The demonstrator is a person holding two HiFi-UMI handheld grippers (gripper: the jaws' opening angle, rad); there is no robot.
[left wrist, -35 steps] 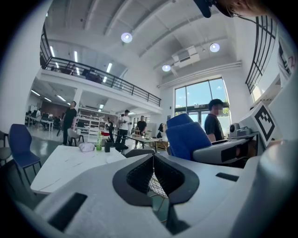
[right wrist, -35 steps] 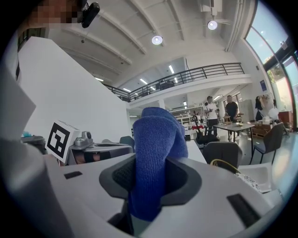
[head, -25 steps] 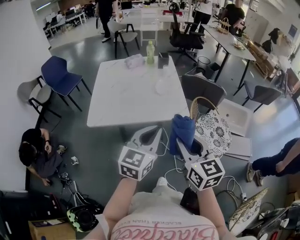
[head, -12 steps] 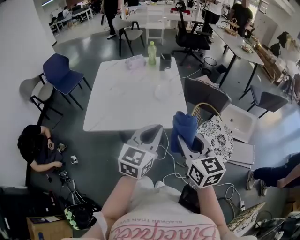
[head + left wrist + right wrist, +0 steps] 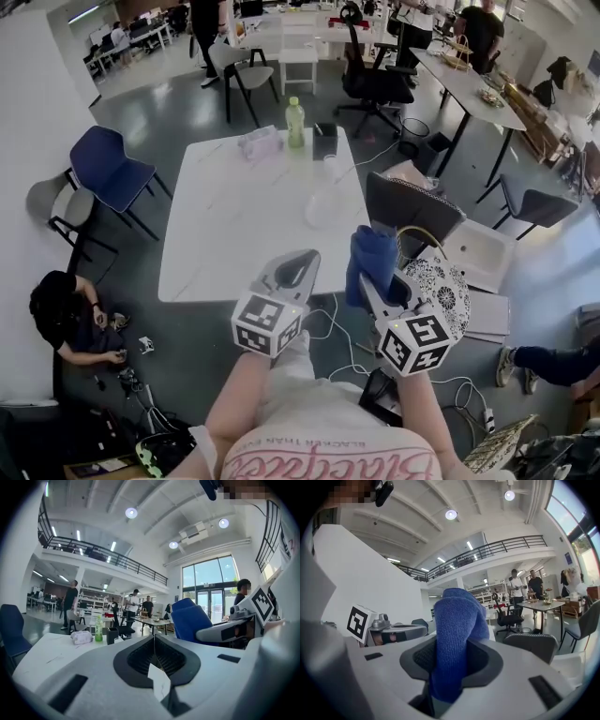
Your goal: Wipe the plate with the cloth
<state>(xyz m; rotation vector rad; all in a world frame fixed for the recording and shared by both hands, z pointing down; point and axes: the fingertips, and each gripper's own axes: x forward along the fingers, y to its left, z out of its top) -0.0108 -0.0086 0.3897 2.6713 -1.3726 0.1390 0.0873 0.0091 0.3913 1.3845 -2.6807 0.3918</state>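
Cloth (image 5: 373,255) upright, long axis vertical, right gripper (image 5: 370,289) clamping

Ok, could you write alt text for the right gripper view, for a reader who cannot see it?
A blue cloth stands upright, clamped between the fingers of the right gripper. Behind it is a bright hall with a railed balcony; at the right, people stand by a table.

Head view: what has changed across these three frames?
The left hand-held gripper and the right hand-held gripper advanced toward the white rectangular table, whose near edge now lies closer to them. Nothing was grasped or released: the right stays shut on the folded blue cloth, the left shut and empty.
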